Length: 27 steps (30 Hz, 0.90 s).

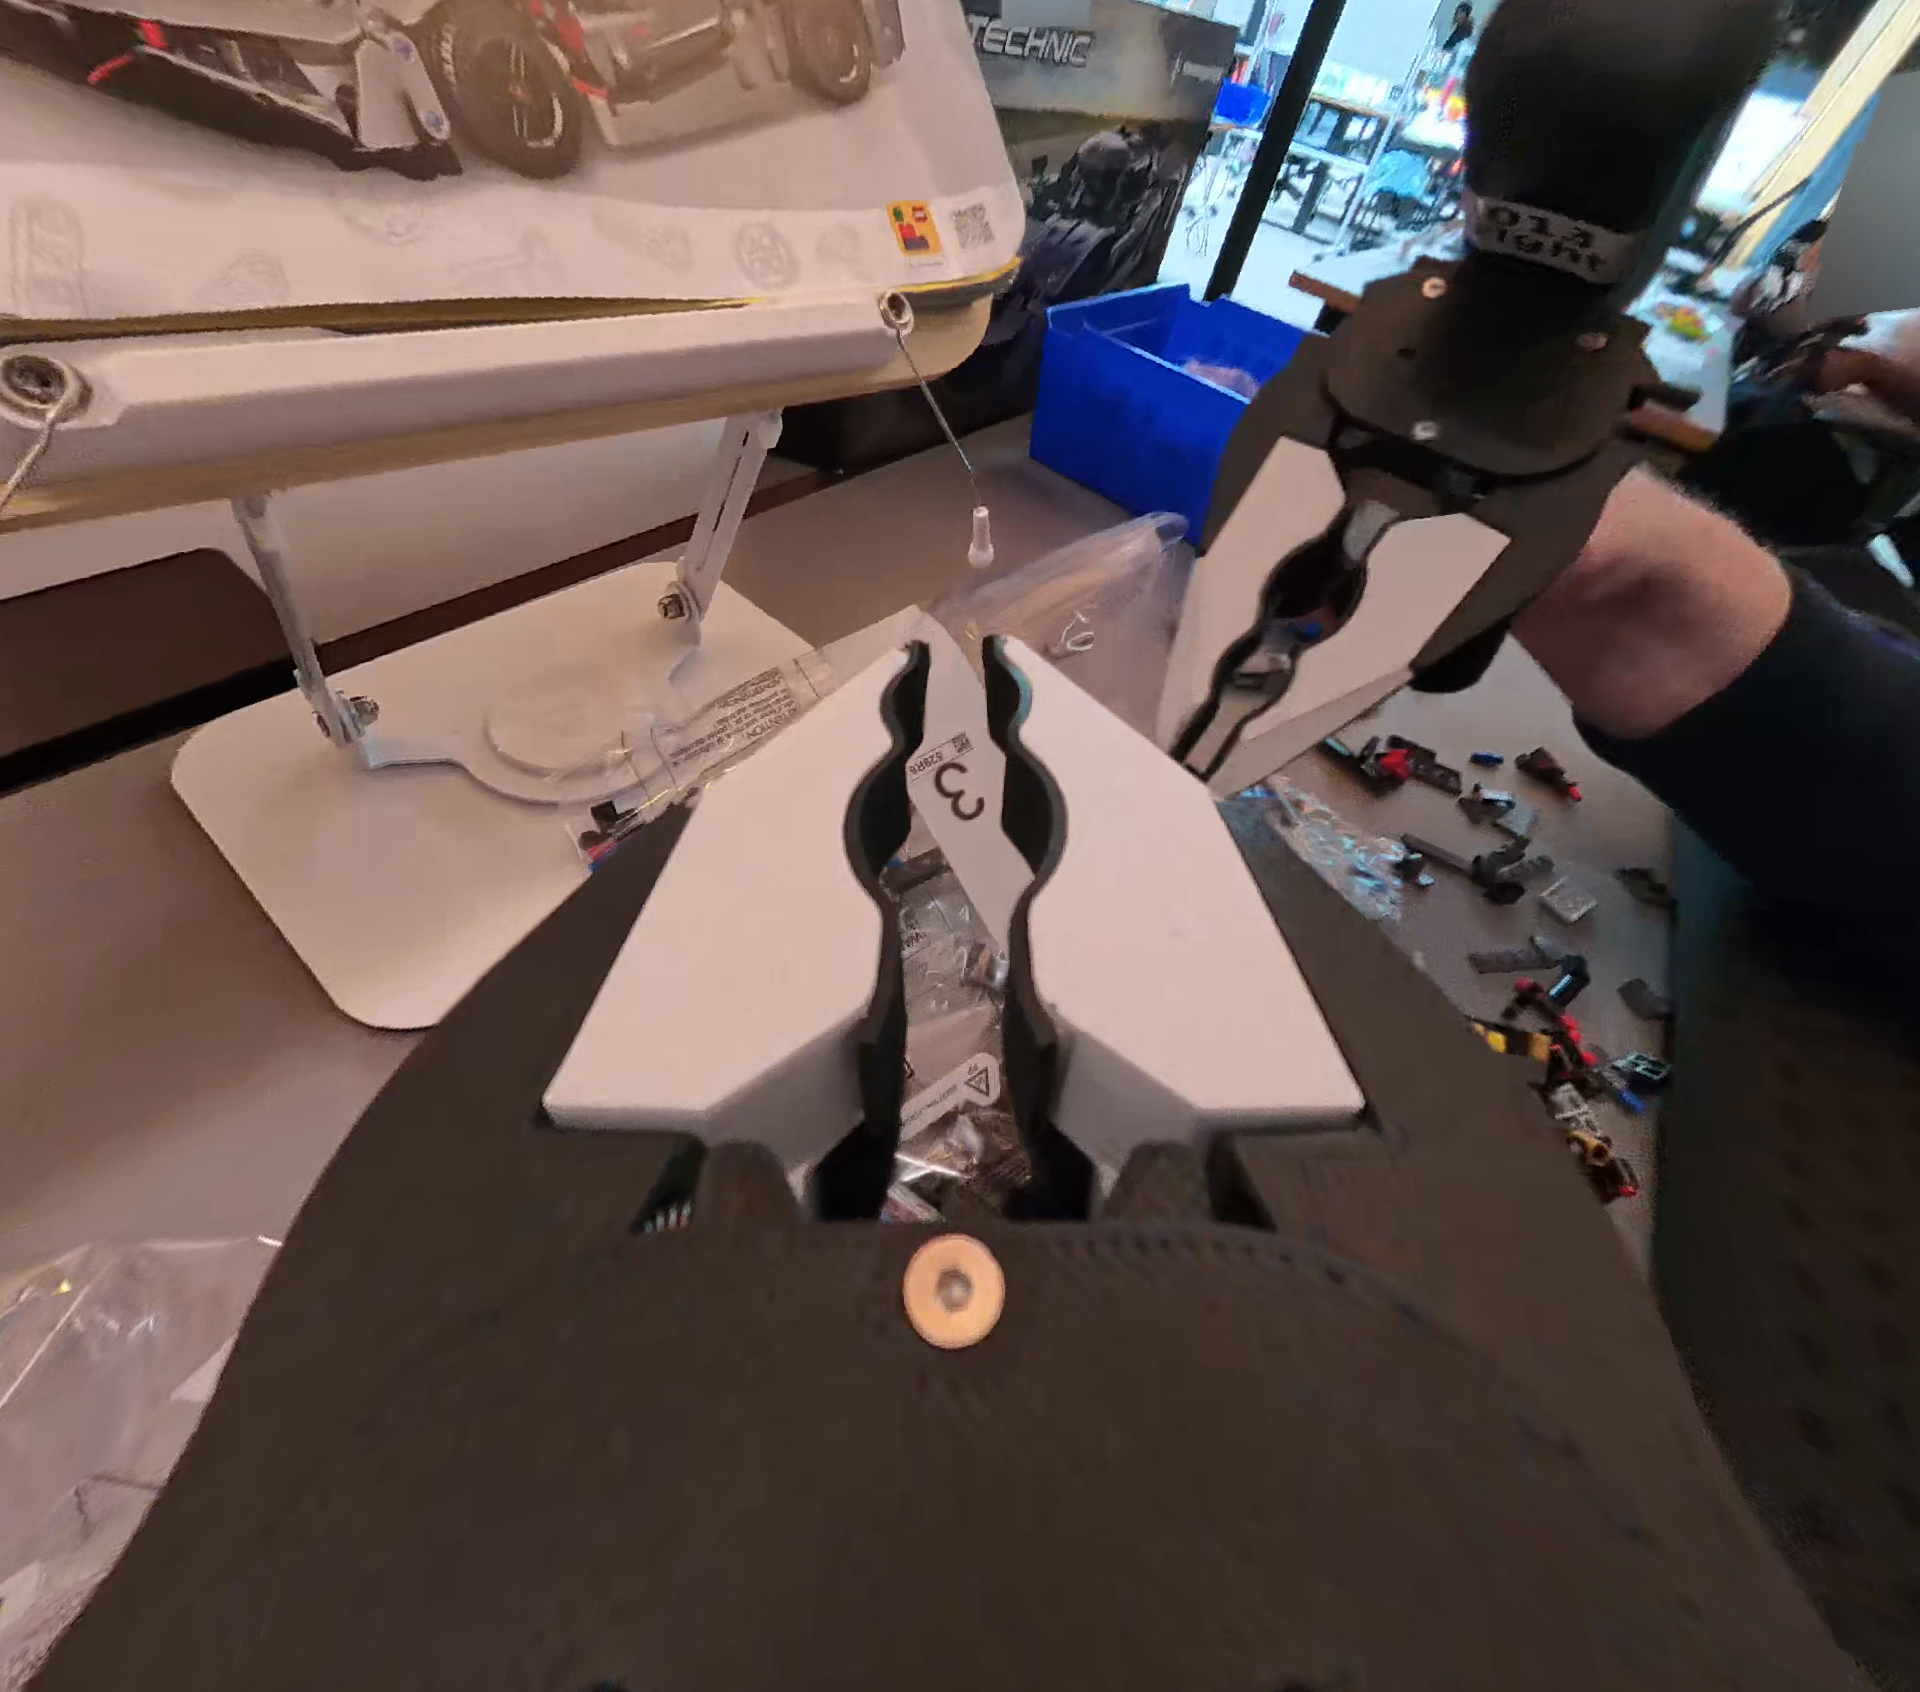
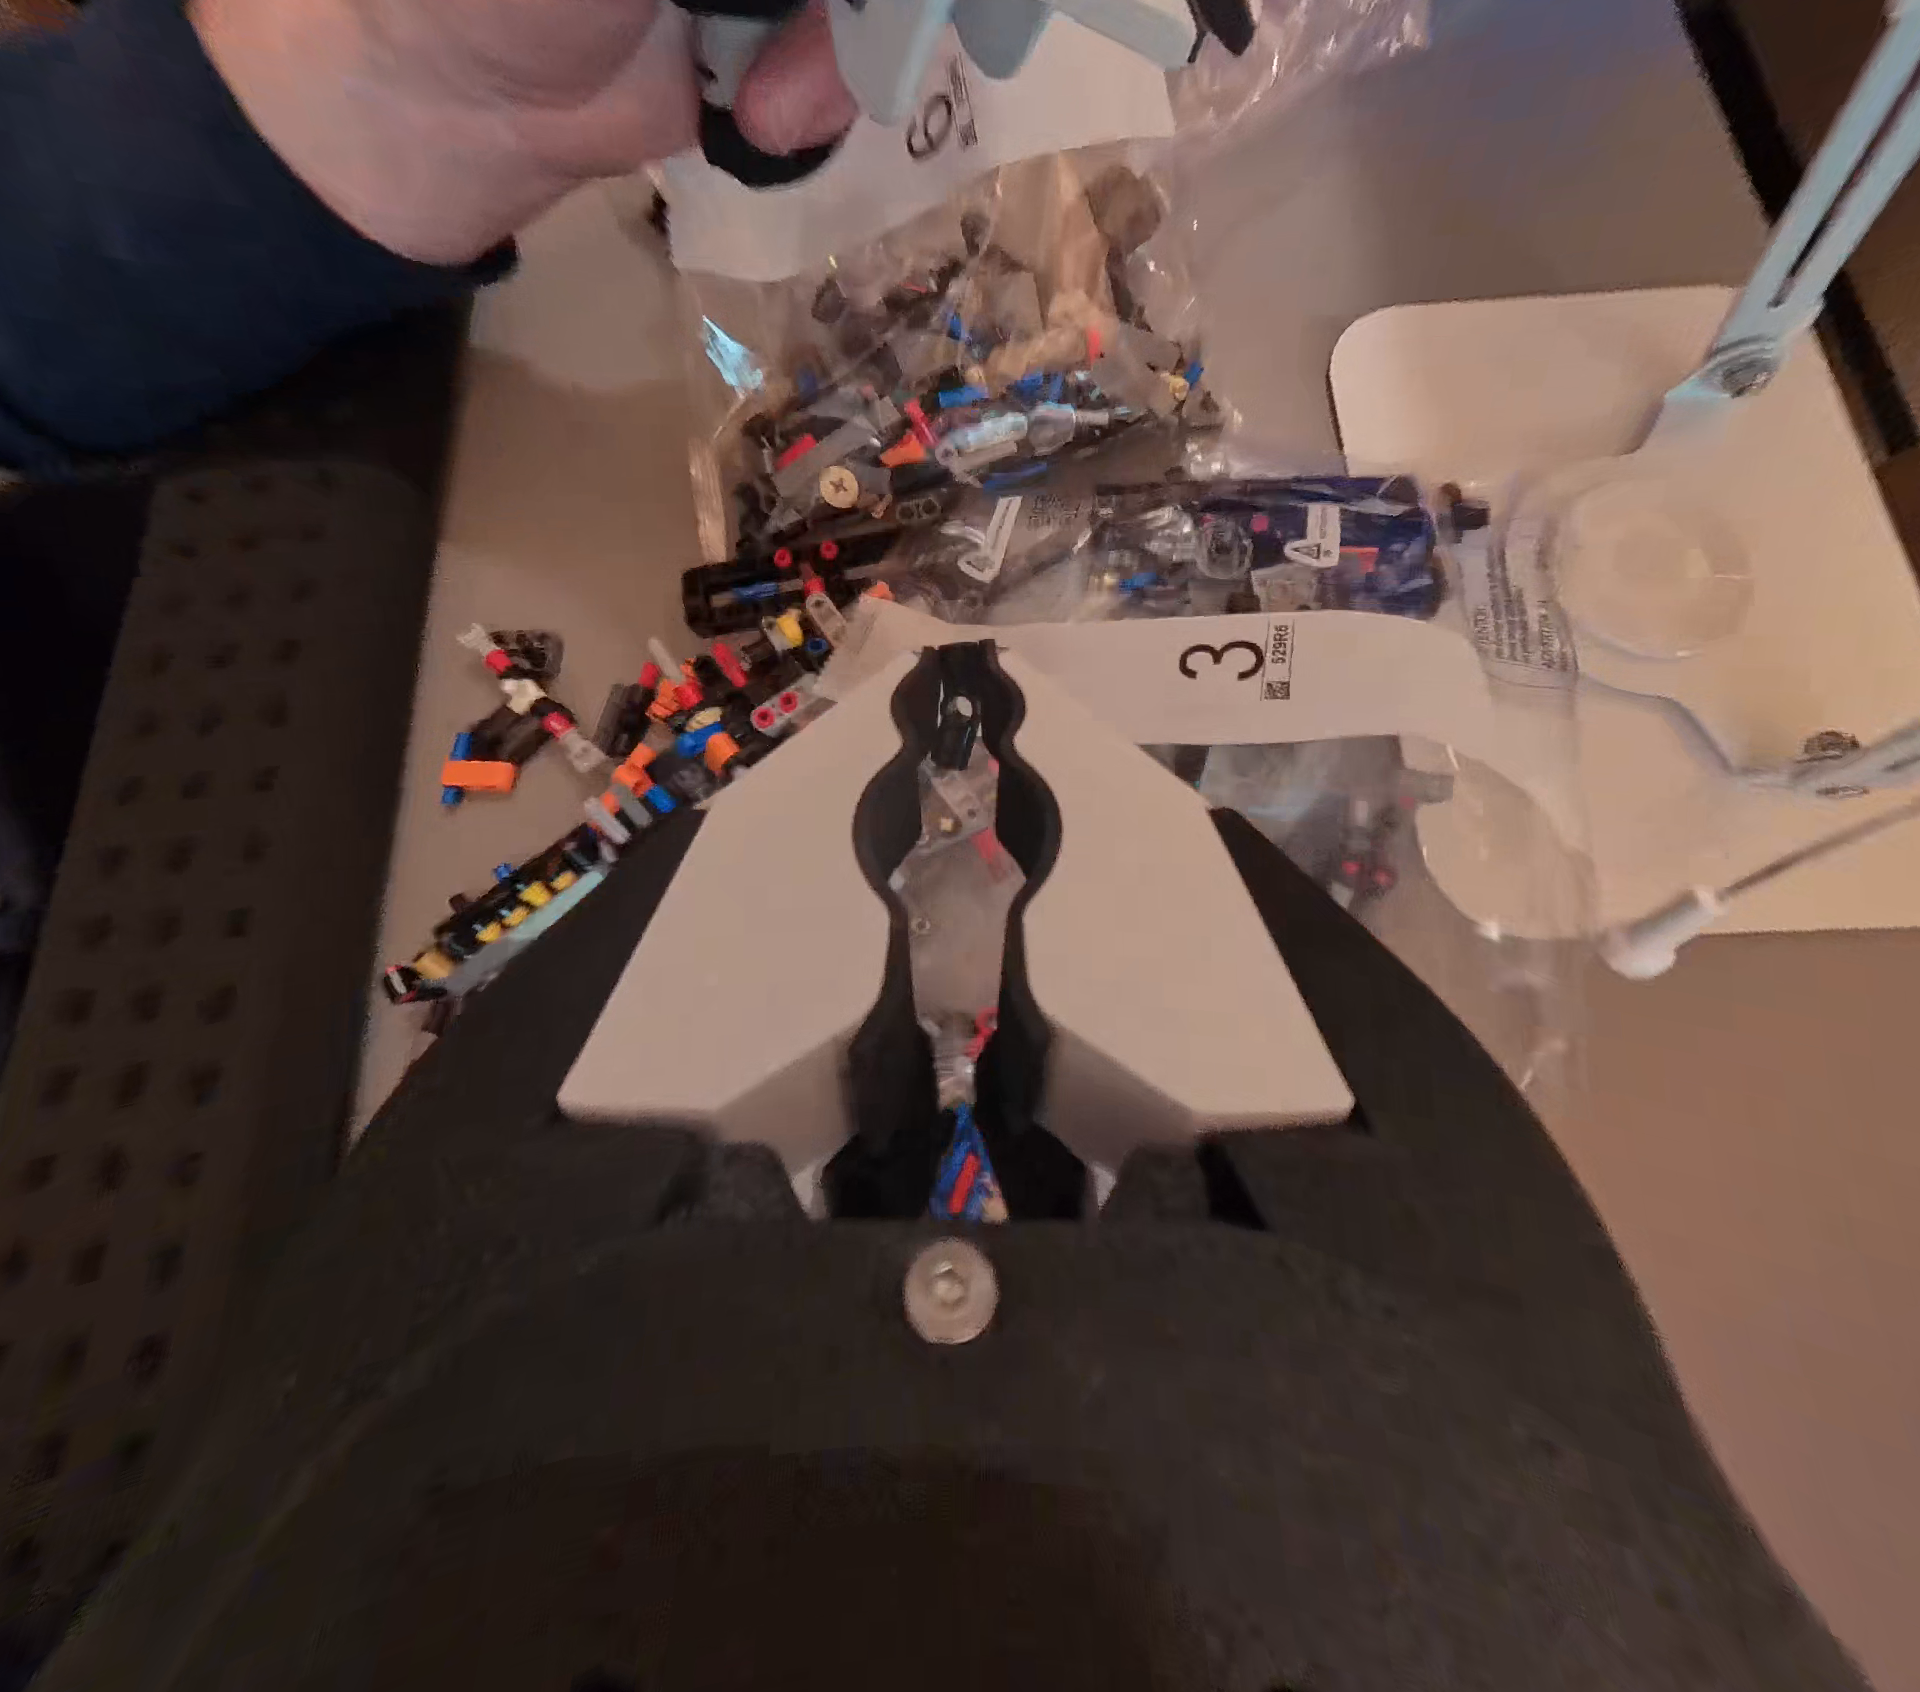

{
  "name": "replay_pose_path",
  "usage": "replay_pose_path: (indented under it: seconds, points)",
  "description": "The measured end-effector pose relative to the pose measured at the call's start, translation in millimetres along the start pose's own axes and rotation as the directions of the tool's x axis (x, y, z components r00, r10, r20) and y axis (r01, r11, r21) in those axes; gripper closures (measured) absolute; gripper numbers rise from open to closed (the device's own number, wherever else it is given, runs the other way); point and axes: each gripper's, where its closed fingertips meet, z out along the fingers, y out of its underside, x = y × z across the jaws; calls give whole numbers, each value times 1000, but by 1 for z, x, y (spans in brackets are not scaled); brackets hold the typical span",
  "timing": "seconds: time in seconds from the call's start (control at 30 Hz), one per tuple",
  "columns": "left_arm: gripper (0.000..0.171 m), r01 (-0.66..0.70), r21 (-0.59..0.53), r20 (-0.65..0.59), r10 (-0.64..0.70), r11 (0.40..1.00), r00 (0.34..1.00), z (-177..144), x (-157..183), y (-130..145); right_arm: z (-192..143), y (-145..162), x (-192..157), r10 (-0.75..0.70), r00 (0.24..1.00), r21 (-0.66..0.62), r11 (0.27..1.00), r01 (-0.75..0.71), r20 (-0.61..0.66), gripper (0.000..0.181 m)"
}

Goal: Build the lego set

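A clear numbered parts bag [image 2: 1195,603] lay flat just beyond the right fingers [image 2: 883,894]; loose small lego pieces [image 2: 623,738] lay scattered to their left.

Left gripper [image 1: 954,655] fingers slightly parted; right gripper [image 2: 958,655] fingers closed at tips, pointing down.

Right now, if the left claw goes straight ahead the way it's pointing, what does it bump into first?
Probably the clear plastic bag of lego pieces with the white numbered label. The left claw points right at it, slightly open. How far off the bag is I can't tell.
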Motion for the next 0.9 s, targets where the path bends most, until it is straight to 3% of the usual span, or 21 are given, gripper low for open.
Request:
replay_pose_path:
  seconds: [0.1,0.27,0.3,0.47,0.6,0.67,0.9]
  points:
    - [163,-37,-43,-6,37,998,999,8,9,7,1,7,4,-14,1000,-55,998,14,7,177]
    - [162,-58,-111,-5,58,992,998,21,13,20,-44,39,10,72,997,-75,995,-69,29,177]
    - [162,-54,-113,-12,53,992,999,23,15,21,-48,49,19,90,996,-94,991,-91,-16,177]
    - [162,-65,-146,-28,62,987,998,33,24,30,-28,95,33,181,981,-259,947,-191,-62,177]
    - [162,-87,-168,-28,84,982,996,38,29,34,-5,65,51,212,972,-90,971,-222,-102,173]
    - [162,-95,-181,-24,92,979,995,39,29,37,-3,68,59,191,969,-114,971,-210,-156,157]
    - [162,-91,-174,-34,87,980,996,40,31,36,-48,86,70,210,957,-74,971,-229,-202,168]
